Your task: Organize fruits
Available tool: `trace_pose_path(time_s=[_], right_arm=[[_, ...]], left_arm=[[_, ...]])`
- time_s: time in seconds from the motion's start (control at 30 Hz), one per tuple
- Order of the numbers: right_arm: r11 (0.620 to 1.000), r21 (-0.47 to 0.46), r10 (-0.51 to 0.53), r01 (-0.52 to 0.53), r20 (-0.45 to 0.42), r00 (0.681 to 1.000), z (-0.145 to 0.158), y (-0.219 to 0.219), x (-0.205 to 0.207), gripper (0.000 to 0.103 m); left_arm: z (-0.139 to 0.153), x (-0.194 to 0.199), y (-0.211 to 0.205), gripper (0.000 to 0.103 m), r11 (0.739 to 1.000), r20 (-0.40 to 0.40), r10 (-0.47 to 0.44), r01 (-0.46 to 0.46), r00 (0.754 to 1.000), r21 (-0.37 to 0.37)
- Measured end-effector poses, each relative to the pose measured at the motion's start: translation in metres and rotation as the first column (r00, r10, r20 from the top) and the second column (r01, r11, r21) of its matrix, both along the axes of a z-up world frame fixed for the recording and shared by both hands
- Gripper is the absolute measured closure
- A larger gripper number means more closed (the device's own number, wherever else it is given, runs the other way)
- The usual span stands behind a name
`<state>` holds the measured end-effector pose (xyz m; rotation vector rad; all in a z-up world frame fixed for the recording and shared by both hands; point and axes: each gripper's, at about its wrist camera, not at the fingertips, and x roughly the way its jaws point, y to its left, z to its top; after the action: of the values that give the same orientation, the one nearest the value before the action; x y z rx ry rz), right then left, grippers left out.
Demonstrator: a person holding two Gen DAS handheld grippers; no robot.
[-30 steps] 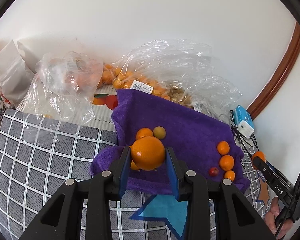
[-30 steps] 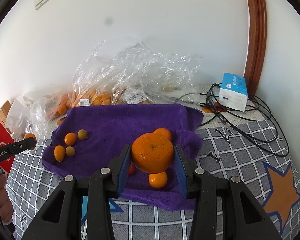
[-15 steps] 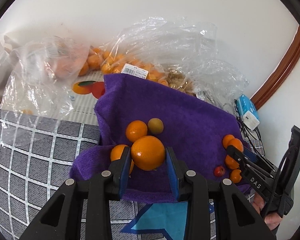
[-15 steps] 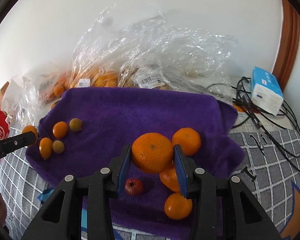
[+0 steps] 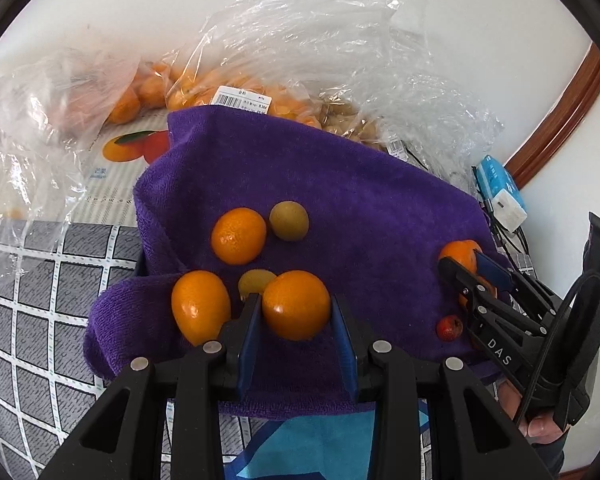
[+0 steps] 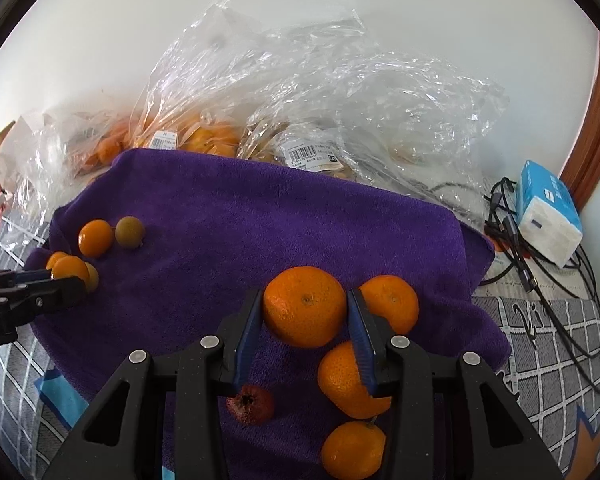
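A purple towel [image 5: 340,200] [image 6: 260,216] covers the table's middle. My left gripper [image 5: 296,312] is shut on a small smooth orange fruit [image 5: 296,304], low over the towel's near left part, beside two more orange fruits [image 5: 200,306] [image 5: 239,235], a greenish one [image 5: 289,221] and a yellowish one [image 5: 254,282]. My right gripper [image 6: 305,312] is shut on a larger mandarin [image 6: 305,306] over the towel's right part, among three mandarins [image 6: 390,302] [image 6: 346,380] [image 6: 354,454] and a small red fruit [image 6: 252,404]. Each gripper shows at the edge of the other's view.
Clear plastic bags of oranges and other fruit [image 5: 260,92] [image 6: 300,112] lie against the white wall behind the towel. A blue-and-white tissue pack [image 6: 548,216] and tangled cables [image 6: 540,280] sit at the right. A grey checked cloth [image 5: 28,300] covers the table.
Both grippers have come down and forward toward the towel, each still holding its fruit. The fruit groups on the towel now look larger and closer.
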<state>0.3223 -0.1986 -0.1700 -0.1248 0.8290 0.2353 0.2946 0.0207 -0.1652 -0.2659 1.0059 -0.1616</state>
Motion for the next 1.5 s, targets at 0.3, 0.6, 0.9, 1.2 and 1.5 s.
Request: trace_pose_path(time_s=[0.3, 0.6, 0.9, 1.2, 1.5], right_arm=[[0.999, -0.037, 0.019, -0.018, 0.014, 1.0, -0.001, 0.002, -0.003, 0.06], [1.0, 0.0, -0.013, 0.013, 0.011, 1.0, 0.019, -0.005, -0.024, 0.047], [0.993, 0.053, -0.103, 0.103, -0.001, 0.995, 0.063, -0.027, -0.075, 0.04], [0.982, 0.073, -0.174, 0.173, 0.012, 0.985, 0.102, -0.042, -0.153, 0.04], [0.983, 0.058, -0.179, 0.175, 0.083, 0.98, 0.114, -0.045, -0.23, 0.016]], left_arm=[[-0.002, 0.001, 0.003, 0.07, 1.0, 0.006, 0.016, -0.016, 1.0, -0.011], [0.019, -0.015, 0.009, 0.049, 1.0, 0.05, 0.031, -0.031, 0.998, 0.0], [0.067, -0.071, 0.013, 0.035, 0.999, 0.154, 0.04, -0.044, 0.987, 0.021], [0.098, -0.146, 0.007, 0.022, 0.995, 0.239, 0.038, -0.06, 0.97, 0.086], [0.113, -0.211, 0.001, 0.008, 0.992, 0.302, 0.035, -0.071, 0.953, 0.109]])
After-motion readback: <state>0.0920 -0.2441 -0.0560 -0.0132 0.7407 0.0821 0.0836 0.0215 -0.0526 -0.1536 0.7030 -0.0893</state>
